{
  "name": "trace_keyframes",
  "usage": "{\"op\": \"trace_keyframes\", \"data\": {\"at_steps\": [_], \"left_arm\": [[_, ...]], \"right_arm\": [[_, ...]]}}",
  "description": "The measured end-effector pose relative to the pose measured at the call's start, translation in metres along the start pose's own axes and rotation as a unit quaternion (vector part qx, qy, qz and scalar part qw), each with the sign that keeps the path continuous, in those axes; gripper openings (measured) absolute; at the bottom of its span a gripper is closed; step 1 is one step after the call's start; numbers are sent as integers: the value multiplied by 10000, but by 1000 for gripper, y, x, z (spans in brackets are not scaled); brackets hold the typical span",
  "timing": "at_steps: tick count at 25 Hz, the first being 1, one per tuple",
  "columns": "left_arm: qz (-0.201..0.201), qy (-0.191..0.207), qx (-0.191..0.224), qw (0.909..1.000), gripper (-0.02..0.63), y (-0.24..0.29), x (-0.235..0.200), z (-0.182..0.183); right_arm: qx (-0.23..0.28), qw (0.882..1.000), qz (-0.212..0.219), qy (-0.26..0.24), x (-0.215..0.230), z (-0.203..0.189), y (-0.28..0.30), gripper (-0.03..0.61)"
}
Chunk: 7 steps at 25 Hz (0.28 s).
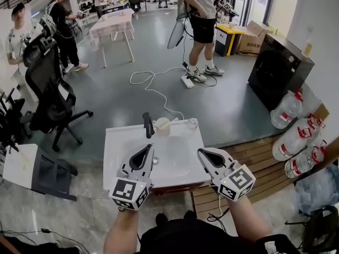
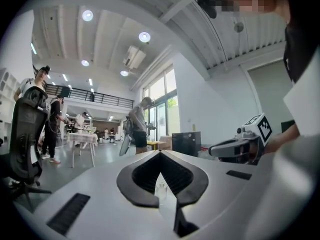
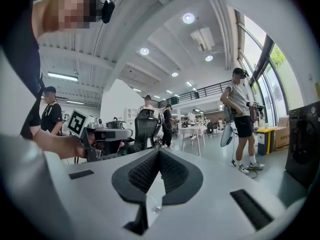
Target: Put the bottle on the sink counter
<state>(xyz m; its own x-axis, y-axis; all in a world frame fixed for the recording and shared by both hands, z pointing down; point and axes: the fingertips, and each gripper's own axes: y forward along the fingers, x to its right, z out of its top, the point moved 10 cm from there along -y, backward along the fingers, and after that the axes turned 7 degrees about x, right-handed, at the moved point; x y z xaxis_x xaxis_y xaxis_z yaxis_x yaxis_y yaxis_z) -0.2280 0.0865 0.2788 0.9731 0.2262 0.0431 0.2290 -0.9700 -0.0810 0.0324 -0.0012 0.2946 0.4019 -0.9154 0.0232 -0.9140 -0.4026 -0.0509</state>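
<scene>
Only my head view shows the bottle [image 1: 193, 123]: it stands upright on the sink surface [image 1: 119, 157], right of the faucet [image 1: 148, 125]. The gripper views face the room beyond. In them the left gripper [image 2: 160, 155] and right gripper [image 3: 159, 153] have their jaws closed on nothing.

Two grippers hover side by side over the near part of a white sink counter [image 1: 119, 165], the left gripper [image 1: 150, 148] and right gripper [image 1: 201, 153] apart, each with jaws together and empty. At the far edge stands a black faucet [image 1: 148, 125], with a small clear bottle [image 1: 193, 123] near the far right corner.
</scene>
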Motion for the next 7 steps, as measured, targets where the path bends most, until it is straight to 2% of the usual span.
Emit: {"op": "trace_keyframes", "data": {"at_steps": [7], "left_arm": [[-233,-59,57,9997,6,-4,-4,6]], "right_arm": [[46,10000,63,11,-7,-1,6,12]]}}
